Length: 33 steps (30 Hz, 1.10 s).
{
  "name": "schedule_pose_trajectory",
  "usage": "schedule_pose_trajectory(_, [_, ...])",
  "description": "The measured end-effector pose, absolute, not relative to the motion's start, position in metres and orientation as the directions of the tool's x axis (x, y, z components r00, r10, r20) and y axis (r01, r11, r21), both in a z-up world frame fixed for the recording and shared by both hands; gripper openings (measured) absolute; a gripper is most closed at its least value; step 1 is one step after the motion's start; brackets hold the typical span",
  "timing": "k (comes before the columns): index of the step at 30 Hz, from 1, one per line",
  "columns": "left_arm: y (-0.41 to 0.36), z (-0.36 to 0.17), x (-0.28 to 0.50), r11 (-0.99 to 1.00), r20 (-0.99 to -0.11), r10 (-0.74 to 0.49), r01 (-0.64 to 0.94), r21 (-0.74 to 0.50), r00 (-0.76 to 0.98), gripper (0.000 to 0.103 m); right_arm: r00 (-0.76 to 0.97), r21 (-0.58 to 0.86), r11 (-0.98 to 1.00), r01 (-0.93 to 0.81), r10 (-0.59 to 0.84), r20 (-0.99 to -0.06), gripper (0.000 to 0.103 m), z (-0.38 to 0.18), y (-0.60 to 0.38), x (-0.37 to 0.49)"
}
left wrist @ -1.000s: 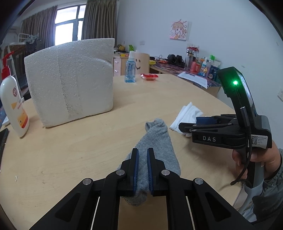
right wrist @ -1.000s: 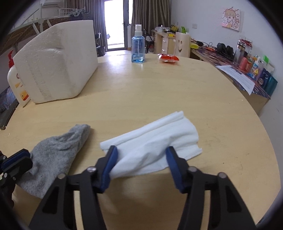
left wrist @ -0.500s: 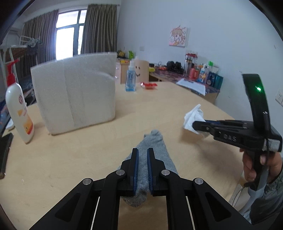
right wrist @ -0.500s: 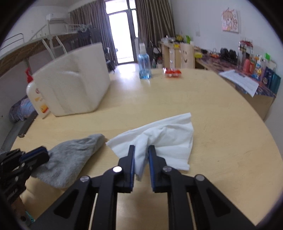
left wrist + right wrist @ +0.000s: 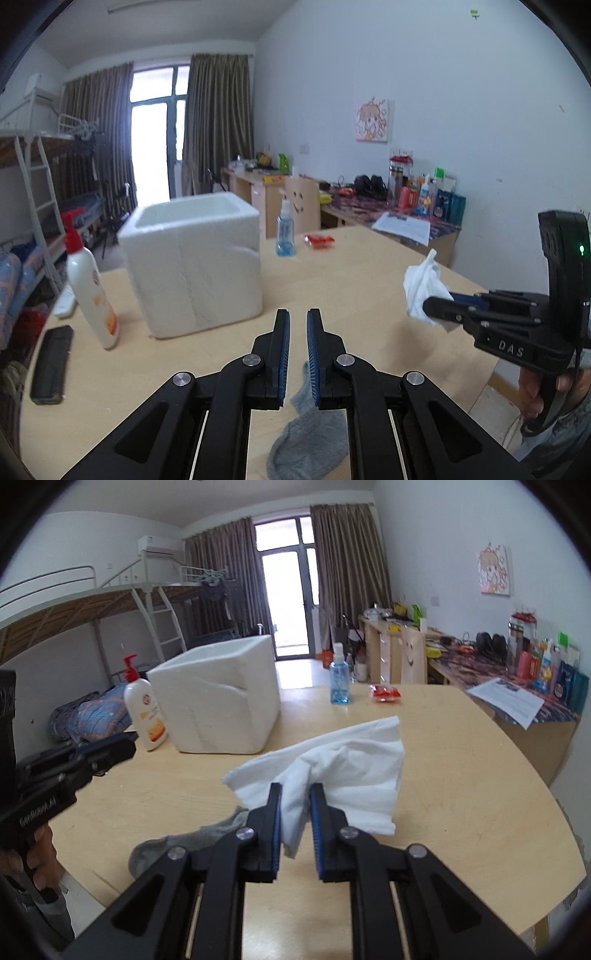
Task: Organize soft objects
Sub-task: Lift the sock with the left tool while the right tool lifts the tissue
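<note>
The right hand-held gripper (image 5: 295,805) is clamping a white cloth (image 5: 343,764) between its blue-padded fingers and holding it up above the bench (image 5: 461,775), the fabric bunching and draping forward past the fingertips. The left hand-held gripper (image 5: 298,328) is hanging over the bench with its fingers nearly together, a narrow gap between the pads; a grey sock (image 5: 314,439) is lying on the bench below it, and from these views I cannot tell whether the pads are pinching the sock's upper edge. A white foam box (image 5: 195,266) is sitting open-topped further back on the bench, with a lotion pump bottle (image 5: 90,291) just beside it and a blue spray bottle (image 5: 285,232) beyond.
</note>
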<state>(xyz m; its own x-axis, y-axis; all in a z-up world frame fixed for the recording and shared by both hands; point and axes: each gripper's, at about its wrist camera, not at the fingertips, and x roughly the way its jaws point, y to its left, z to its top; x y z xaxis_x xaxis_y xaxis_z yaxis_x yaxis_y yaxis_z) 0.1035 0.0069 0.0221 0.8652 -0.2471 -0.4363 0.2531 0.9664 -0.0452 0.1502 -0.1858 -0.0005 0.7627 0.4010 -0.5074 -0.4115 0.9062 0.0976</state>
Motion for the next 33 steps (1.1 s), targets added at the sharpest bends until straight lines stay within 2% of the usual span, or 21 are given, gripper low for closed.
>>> schedule_pose_trajectory(2, [0.007,0.023,0.098,0.966,-0.431,-0.243,0.255,-0.031,0.869,0.010,0.764,0.099,0.900,-0.425,0.415,-0.495,0.018,0.002,-0.186,0.145])
schedule_pose_trajectory(8, [0.000,0.001,0.097,0.966,-0.502,-0.239,0.257,-0.034,0.831,0.013,0.770,0.088,0.892,-0.444,0.430,-0.472,0.018,0.004,-0.186,0.132])
schedule_pose_trajectory(10, [0.002,-0.005,0.093,0.964,-0.520,-0.244,0.262,-0.040,0.818,0.027,0.770,0.088,0.890,-0.447,0.433,-0.468,0.018,0.003,-0.186,0.130])
schedule_pose_trajectory(12, [0.000,-0.012,0.092,0.965,-0.532,-0.242,0.258,-0.047,0.811,0.057,0.771,0.087,0.891,-0.446,0.432,-0.468,0.018,0.001,-0.187,0.128])
schedule_pose_trajectory(16, [-0.009,-0.033,0.095,0.963,-0.580,-0.242,0.266,-0.045,0.778,0.064,0.772,0.094,0.891,-0.445,0.435,-0.463,0.018,-0.002,-0.188,0.121])
schedule_pose_trajectory(18, [-0.012,-0.044,0.098,0.963,-0.603,-0.240,0.267,-0.046,0.761,0.074,0.772,0.096,0.891,-0.444,0.435,-0.463,0.018,-0.003,-0.188,0.117])
schedule_pose_trajectory(22, [-0.016,-0.067,0.111,0.966,-0.665,-0.219,0.255,-0.044,0.714,0.076,0.773,0.102,0.892,-0.441,0.435,-0.461,0.018,-0.006,-0.190,0.112])
schedule_pose_trajectory(31, [-0.018,-0.088,0.124,0.971,-0.713,-0.186,0.236,-0.029,0.676,0.076,0.770,0.103,0.880,-0.464,0.458,-0.445,0.018,-0.008,-0.190,0.098])
schedule_pose_trajectory(33, [-0.017,-0.090,0.125,0.972,-0.719,-0.186,0.231,-0.036,0.670,0.072,0.769,0.103,0.877,-0.469,0.464,-0.439,0.018,-0.008,-0.191,0.095])
